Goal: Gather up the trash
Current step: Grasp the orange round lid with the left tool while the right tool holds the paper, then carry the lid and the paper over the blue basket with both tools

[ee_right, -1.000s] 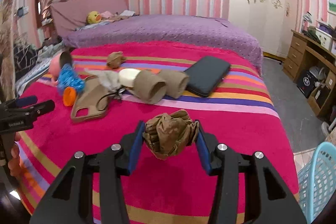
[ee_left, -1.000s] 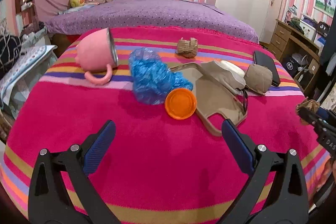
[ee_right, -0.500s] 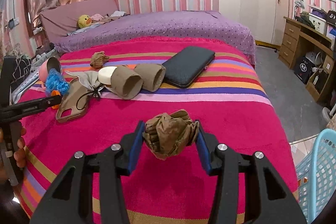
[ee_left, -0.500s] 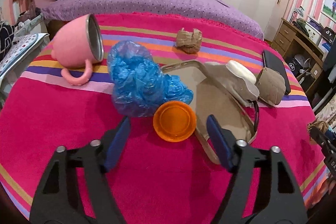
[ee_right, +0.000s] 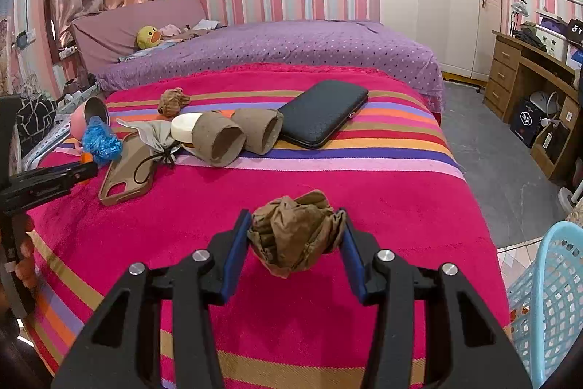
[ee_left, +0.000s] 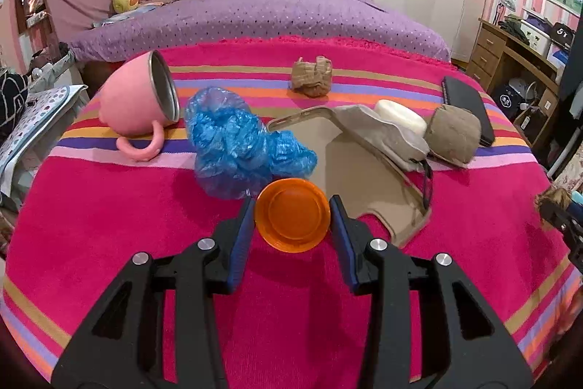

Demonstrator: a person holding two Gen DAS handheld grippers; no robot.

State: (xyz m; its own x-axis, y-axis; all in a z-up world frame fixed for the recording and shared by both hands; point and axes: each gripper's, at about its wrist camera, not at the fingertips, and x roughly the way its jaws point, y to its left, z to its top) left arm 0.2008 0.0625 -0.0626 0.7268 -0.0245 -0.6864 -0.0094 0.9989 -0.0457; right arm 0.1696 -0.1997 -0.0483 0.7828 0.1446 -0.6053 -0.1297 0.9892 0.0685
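My left gripper (ee_left: pixel 292 217) is shut on an orange plastic lid (ee_left: pixel 293 215) on the striped pink blanket (ee_left: pixel 109 214). A crumpled blue plastic bag (ee_left: pixel 240 148) lies just behind the lid. A second brown paper wad (ee_left: pixel 312 76) lies farther back. My right gripper (ee_right: pixel 296 237) is shut on a crumpled brown paper wad (ee_right: pixel 296 236), held above the blanket's near right part. The light blue mesh basket (ee_right: pixel 550 301) stands on the floor at the right edge of the right wrist view.
On the blanket lie a tipped pink mug (ee_left: pixel 140 97), a tan phone case (ee_left: pixel 368 177), a grey pouch (ee_left: pixel 386 137), a white puck (ee_left: pixel 400 115), two brown paper cups (ee_right: pixel 237 137) and a black wallet (ee_right: pixel 324 112). A wooden desk (ee_right: pixel 535 86) stands right.
My left gripper moved forward to the orange lid and closed its fingers on it. My right gripper kept hold of the brown wad and drew back to the right, toward the basket.
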